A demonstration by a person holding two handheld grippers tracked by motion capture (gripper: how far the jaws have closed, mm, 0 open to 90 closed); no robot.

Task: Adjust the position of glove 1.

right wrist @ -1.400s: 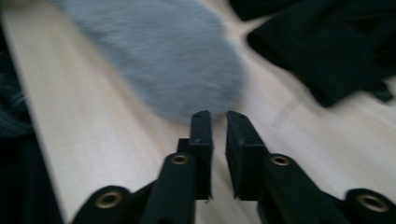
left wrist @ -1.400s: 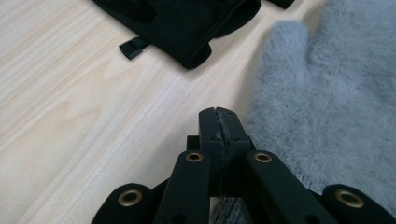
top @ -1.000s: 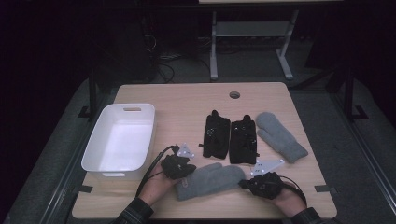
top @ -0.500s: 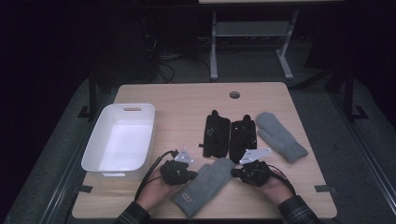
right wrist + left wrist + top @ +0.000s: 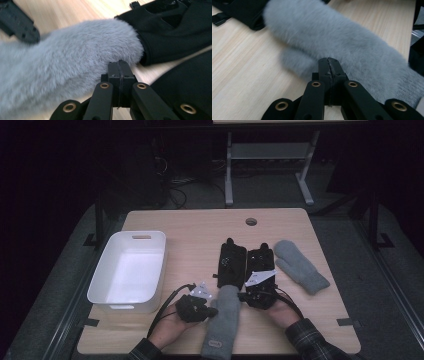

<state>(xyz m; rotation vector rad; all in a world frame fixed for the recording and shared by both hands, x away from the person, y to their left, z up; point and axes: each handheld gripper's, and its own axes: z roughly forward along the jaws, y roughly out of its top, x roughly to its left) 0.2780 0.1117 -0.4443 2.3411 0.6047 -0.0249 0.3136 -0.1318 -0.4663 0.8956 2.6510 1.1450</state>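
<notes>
The grey mitten (image 5: 224, 317) lies lengthwise at the near edge of the worktop (image 5: 190, 222), its tip touching the black gloves (image 5: 231, 265). The left gripper (image 5: 212, 311) has its fingers clenched on the mitten's thumb side; the right gripper (image 5: 242, 296) has its fingers clenched on the tip. Both hands rest low, palms up.

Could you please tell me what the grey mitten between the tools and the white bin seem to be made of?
Grey mitten: soft fleece or plush, judging by its fuzzy matte nap; the cuff looks knitted. White bin: likely moulded plastic, smooth and slightly glossy, with rounded corners and a cut-out handle.
</notes>
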